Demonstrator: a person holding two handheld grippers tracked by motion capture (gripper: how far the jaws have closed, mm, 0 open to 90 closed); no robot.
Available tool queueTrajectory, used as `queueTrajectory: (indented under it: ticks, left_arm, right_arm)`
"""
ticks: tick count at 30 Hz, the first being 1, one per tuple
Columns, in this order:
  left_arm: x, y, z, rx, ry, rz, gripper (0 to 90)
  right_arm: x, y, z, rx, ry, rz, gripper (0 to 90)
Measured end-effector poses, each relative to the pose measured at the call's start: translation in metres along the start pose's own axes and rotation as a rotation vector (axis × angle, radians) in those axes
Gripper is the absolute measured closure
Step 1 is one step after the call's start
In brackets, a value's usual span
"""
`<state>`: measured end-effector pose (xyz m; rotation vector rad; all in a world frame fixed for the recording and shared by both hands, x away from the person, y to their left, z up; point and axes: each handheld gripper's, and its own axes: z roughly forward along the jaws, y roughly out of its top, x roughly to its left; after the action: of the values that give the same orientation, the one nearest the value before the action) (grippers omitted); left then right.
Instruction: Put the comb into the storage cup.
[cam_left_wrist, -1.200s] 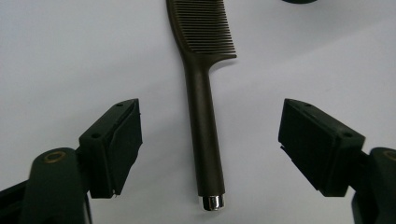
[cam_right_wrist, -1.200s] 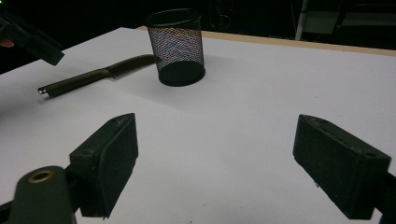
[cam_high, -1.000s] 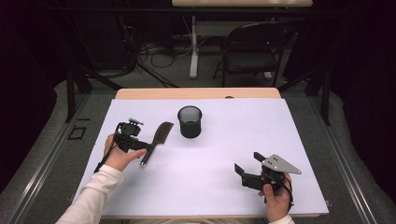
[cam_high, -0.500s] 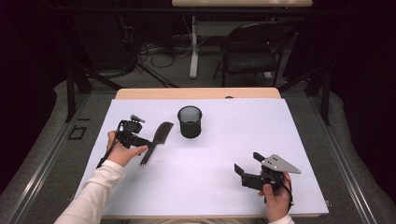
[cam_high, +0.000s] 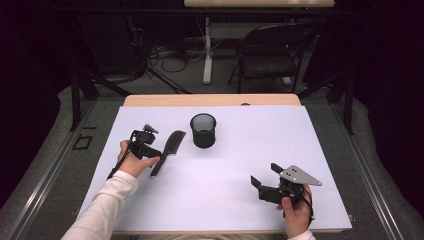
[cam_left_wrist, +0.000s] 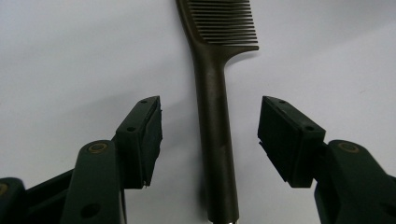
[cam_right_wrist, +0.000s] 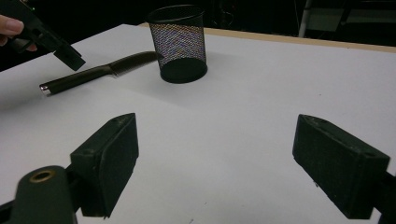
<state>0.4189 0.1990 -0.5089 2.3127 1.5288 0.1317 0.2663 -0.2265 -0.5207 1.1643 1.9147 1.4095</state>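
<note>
White table (cam_high: 225, 175); comb (cam_left_wrist: 215, 116) teeth cut off between closing left claw (cam_left_wrist: 210, 135).

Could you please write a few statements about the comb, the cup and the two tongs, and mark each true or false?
1. The comb lies flat on the table. True.
2. The left tongs are clamped on the comb's handle. False: the handle lies between the jaws, which have just been closing, but the pads stand clear of it.
3. The mesh cup has tipped over. False: it stands upright.
4. The right tongs are open with nothing between them. True.
5. The comb is inside the cup. False: it lies beside it on the table.
</note>
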Motion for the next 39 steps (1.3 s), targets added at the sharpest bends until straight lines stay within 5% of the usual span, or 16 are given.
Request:
queueTrajectory:
  ticks: [39]
  left_arm:
    - [-0.005, 0.002, 0.023, 0.050, 0.029, -0.006, 55.8]
  right_arm:
    - [0.000, -0.001, 0.001, 0.004, 0.009, -0.002, 14.4]
